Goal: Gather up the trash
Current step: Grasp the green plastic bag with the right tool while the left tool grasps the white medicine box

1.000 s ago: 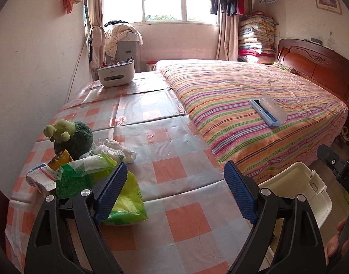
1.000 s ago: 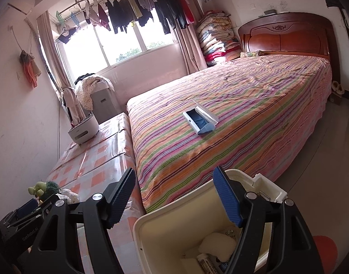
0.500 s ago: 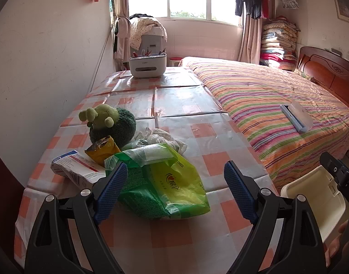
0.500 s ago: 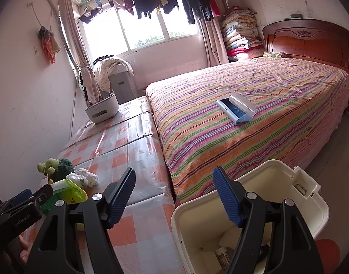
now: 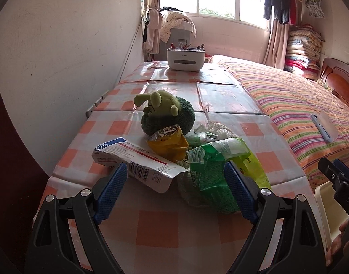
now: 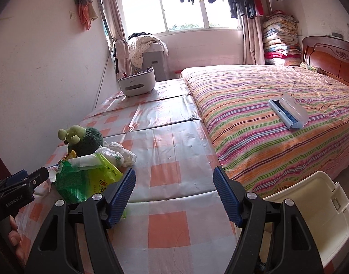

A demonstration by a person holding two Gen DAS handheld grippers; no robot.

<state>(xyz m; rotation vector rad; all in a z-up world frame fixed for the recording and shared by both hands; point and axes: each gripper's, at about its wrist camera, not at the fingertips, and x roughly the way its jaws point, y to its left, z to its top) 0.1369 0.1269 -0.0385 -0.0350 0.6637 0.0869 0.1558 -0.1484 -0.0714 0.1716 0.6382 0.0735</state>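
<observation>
A pile of trash lies on the checked table (image 5: pixel 156 226): a green plastic bag (image 5: pixel 211 178), a white wrapper with blue and red print (image 5: pixel 137 162), a yellow snack packet (image 5: pixel 167 143) and crumpled white plastic (image 5: pixel 217 130). My left gripper (image 5: pixel 174 194) is open and empty, just in front of the wrapper and green bag. My right gripper (image 6: pixel 174 196) is open and empty above the table's near edge, with the green bag (image 6: pixel 83 180) to its left. The cream bin (image 6: pixel 311 210) stands on the floor at lower right.
A green plush toy (image 5: pixel 167 111) sits behind the trash. A white organiser box (image 5: pixel 185 59) stands at the table's far end. A striped bed (image 6: pixel 277 123) with a blue-and-white case (image 6: pixel 288 111) lies right of the table. A wall runs along the left.
Both grippers have swung left from the bin toward the table. The left gripper has closed in on the trash pile. Both stay open.
</observation>
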